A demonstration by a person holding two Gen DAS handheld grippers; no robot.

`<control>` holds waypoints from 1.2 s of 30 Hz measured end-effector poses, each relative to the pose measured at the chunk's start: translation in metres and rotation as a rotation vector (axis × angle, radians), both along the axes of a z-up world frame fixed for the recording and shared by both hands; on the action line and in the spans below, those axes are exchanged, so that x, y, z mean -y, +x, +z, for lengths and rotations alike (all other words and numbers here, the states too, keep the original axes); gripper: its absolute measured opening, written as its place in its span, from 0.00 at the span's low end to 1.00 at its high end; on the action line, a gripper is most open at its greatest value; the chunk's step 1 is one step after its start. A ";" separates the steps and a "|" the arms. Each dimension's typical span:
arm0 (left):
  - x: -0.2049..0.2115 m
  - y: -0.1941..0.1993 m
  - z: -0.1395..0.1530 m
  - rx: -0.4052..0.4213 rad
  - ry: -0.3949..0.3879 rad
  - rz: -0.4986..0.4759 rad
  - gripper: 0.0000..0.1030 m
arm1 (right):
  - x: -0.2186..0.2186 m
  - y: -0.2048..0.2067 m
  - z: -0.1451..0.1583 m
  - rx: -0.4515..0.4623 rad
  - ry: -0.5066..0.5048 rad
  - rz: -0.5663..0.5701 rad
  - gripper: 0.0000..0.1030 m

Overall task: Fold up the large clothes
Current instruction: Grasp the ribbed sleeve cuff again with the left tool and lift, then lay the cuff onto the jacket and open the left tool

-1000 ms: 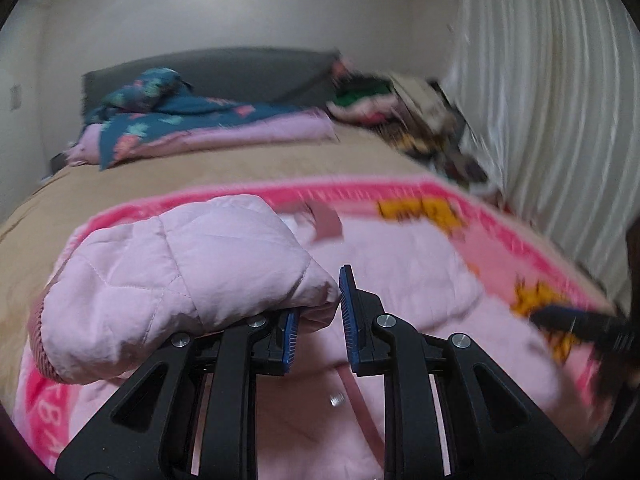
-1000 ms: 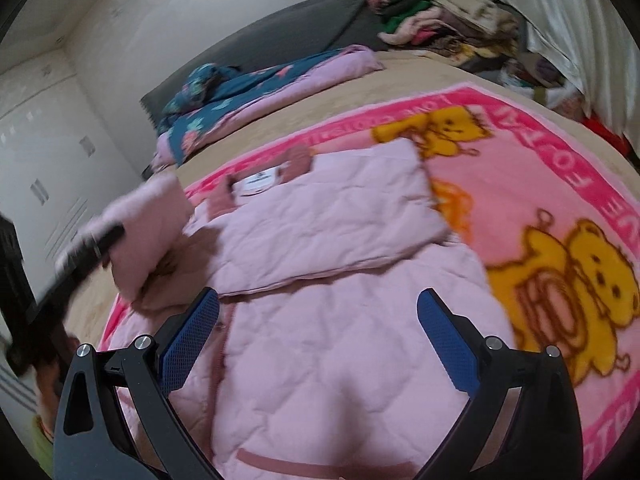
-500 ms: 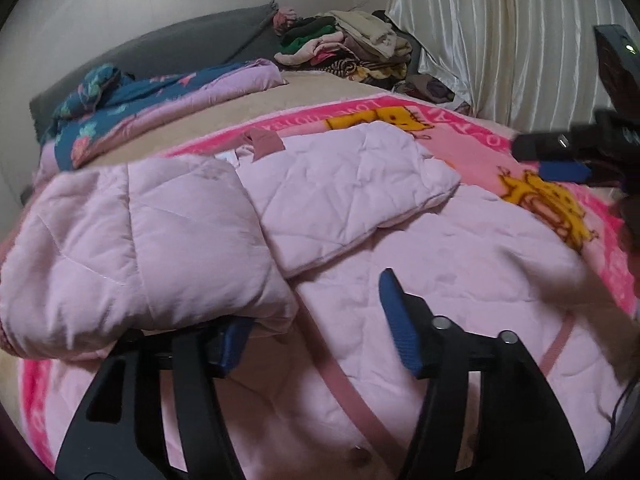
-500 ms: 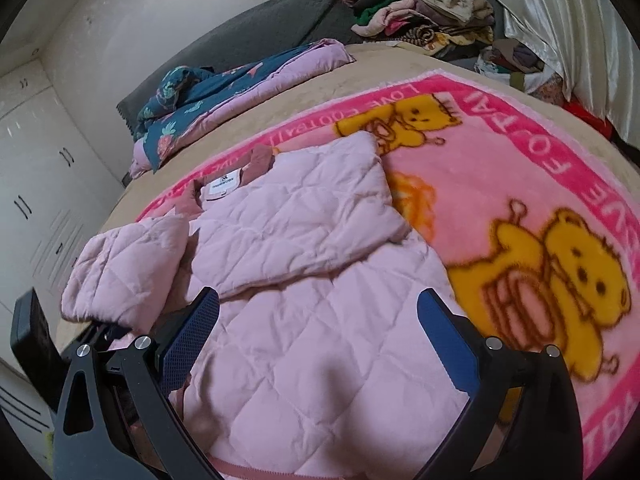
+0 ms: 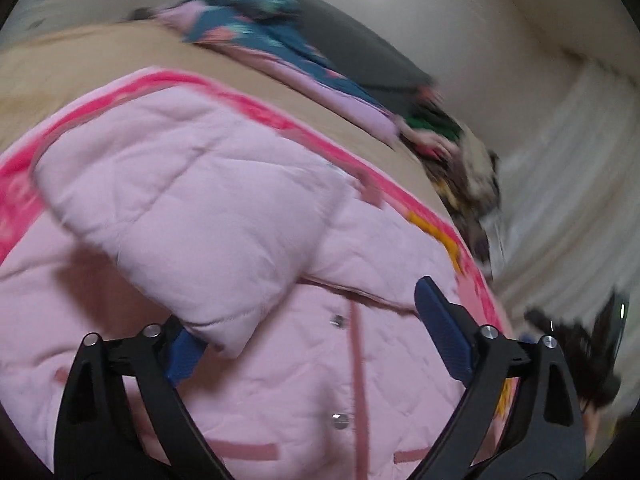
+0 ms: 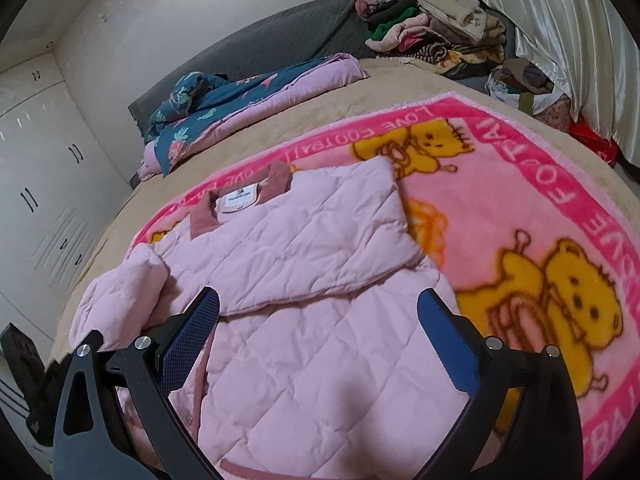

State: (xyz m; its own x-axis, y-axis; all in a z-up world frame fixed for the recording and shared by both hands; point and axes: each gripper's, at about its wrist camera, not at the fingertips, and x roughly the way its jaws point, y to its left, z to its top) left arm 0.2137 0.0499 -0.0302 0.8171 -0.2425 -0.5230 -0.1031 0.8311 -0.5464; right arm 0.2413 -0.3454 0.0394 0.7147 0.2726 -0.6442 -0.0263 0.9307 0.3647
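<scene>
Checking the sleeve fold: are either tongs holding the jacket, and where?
Neither. The left tongs are opening, the jacket sleeve draped by one pad; the right tongs are open.

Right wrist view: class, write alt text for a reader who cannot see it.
A pink quilted jacket lies on a pink teddy-bear blanket on a bed, one sleeve folded across its front. The right gripper hovers over it, blue-padded fingers wide apart and empty. Piled clothes sit beyond.
</scene>
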 end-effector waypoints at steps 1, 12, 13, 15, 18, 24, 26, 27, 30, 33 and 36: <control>-0.009 -0.004 -0.002 -0.009 -0.018 0.044 0.86 | -0.001 -0.001 0.000 0.000 0.002 0.001 0.96; -0.077 -0.007 -0.012 -0.034 -0.093 0.269 0.36 | -0.013 -0.010 0.005 0.023 0.008 0.026 0.96; -0.076 -0.007 -0.007 -0.019 -0.079 0.261 0.28 | -0.014 -0.010 0.005 0.022 0.008 0.026 0.96; -0.074 -0.009 0.004 0.016 -0.057 0.238 0.13 | -0.015 -0.010 0.004 0.019 0.012 0.030 0.96; -0.055 -0.007 0.027 0.103 0.003 0.171 0.09 | -0.020 -0.012 0.003 0.019 0.011 0.037 0.96; 0.007 0.009 0.057 0.210 0.091 -0.081 0.09 | -0.023 -0.014 -0.001 0.013 0.024 0.047 0.96; 0.034 0.013 0.058 0.233 0.146 -0.167 0.09 | -0.021 -0.015 -0.004 0.008 0.026 0.043 0.96; 0.040 0.014 0.056 0.238 0.158 -0.195 0.09 | -0.020 -0.014 -0.005 0.005 0.028 0.041 0.96; 0.060 0.020 0.048 0.236 0.173 -0.300 0.12 | -0.015 -0.014 -0.010 -0.007 0.036 0.028 0.96; 0.079 0.023 0.038 0.208 0.210 -0.363 0.14 | -0.007 -0.014 -0.015 -0.015 0.045 0.003 0.96; 0.091 0.023 0.025 0.178 0.221 -0.422 0.14 | 0.002 -0.015 -0.019 -0.028 0.060 -0.015 0.96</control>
State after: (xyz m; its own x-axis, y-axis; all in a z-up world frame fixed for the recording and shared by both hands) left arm 0.2363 -0.0414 -0.0050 0.7530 -0.4696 -0.4610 0.3447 0.8782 -0.3315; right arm 0.2259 -0.3475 0.0202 0.7008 0.3011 -0.6467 -0.0018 0.9073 0.4205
